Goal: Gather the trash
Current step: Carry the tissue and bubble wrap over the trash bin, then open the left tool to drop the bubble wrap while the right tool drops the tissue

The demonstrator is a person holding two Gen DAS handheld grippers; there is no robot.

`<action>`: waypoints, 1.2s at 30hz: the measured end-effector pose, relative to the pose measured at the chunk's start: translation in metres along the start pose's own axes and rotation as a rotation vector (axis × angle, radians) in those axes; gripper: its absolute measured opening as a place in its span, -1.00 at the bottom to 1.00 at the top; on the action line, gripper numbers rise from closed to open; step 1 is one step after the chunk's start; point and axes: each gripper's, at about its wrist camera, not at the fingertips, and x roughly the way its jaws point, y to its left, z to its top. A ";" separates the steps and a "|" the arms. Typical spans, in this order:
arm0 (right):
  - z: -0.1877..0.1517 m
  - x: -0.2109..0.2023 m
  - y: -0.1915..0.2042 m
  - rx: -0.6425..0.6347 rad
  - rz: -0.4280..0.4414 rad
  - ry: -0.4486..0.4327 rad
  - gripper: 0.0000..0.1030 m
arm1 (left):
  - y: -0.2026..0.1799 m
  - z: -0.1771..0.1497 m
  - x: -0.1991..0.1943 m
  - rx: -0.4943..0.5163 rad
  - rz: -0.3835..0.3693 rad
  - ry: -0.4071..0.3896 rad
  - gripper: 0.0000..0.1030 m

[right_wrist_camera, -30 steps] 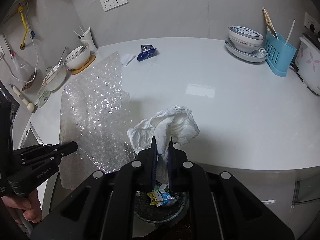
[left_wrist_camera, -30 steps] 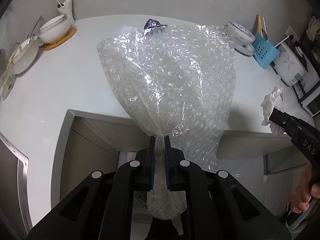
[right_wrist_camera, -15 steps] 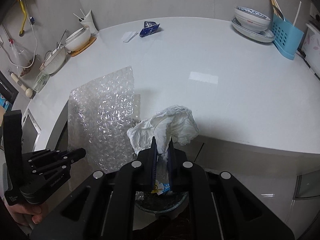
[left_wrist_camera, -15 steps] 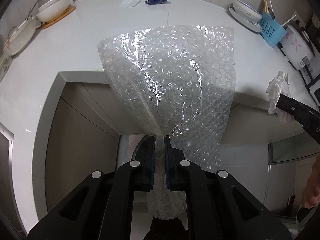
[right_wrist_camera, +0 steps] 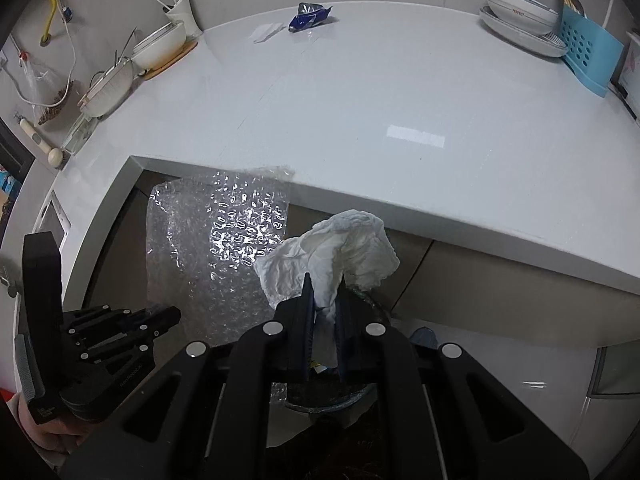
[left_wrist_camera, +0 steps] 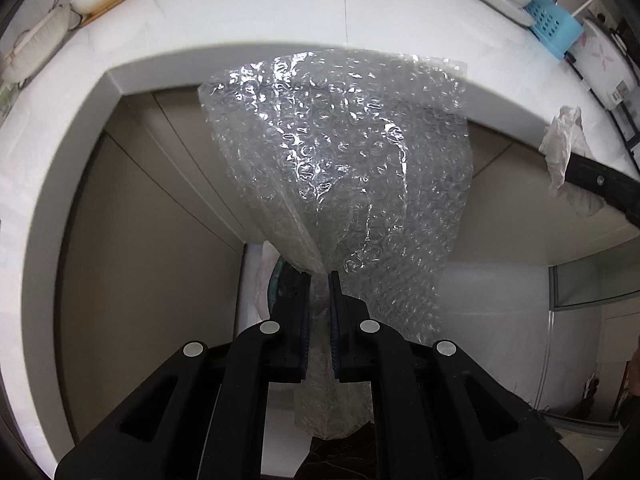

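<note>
Left gripper [left_wrist_camera: 319, 278] clamps clear, crinkled bubble wrap [left_wrist_camera: 340, 160]; right gripper [right_wrist_camera: 323, 280] clamps crumpled white tissue [right_wrist_camera: 332, 248].

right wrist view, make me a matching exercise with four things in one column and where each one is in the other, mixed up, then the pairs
Things:
1. bubble wrap
2. white tissue
3. blue wrapper
4. stacked bowls

Places:
A. far side of the counter, by a white slip of paper
B. pinched in the right gripper, below the counter edge
C. far right of the counter, next to the blue caddy
D. hanging from the left gripper, in front of the cabinets

Pairs: 1-D, 2-B, 3-A, 4-C
</note>
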 end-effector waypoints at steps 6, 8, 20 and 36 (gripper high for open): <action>-0.014 0.017 0.001 -0.002 0.002 0.032 -0.84 | -0.005 -0.013 0.029 0.017 0.008 0.031 -0.86; -0.018 0.022 0.002 -0.002 0.006 0.045 -0.84 | -0.005 -0.015 0.038 0.021 0.006 0.039 -0.86; -0.026 0.041 0.001 0.008 0.000 0.100 -0.83 | -0.022 -0.015 0.069 0.080 0.036 0.070 -0.71; -0.032 0.056 0.006 -0.006 0.011 0.132 -0.83 | -0.012 -0.004 0.033 0.009 0.018 -0.048 0.22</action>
